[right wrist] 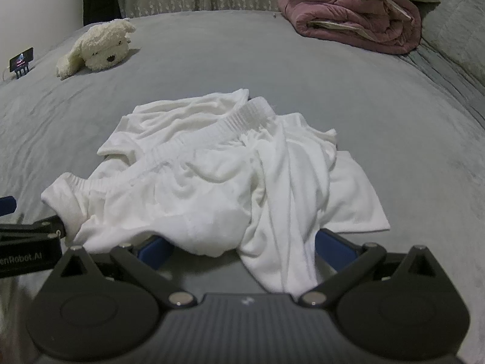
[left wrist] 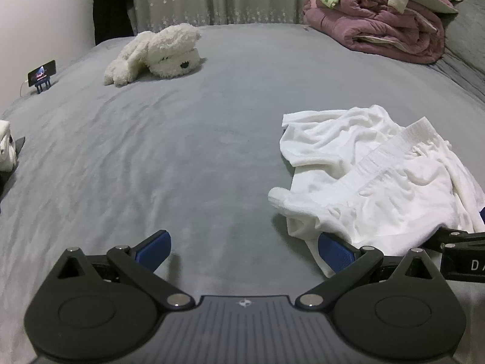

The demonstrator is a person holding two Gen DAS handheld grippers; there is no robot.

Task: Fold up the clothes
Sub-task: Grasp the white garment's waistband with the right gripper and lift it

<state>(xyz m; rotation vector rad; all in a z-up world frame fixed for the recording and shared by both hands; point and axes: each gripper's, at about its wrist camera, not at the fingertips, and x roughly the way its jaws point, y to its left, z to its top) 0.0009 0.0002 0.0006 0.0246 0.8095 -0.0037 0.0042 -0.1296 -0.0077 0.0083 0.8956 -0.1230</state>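
Grey plush bedspread (right wrist: 394, 106), crumpled white shorts (right wrist: 212, 176)

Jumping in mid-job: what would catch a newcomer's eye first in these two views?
The crumpled white shorts with a ribbed elastic waistband, lying unfolded on the grey bedspread right in front of the open right gripper. Behind them, a white plush dog sprawls at the far left, and a rolled mauve quilt sits at the far right.
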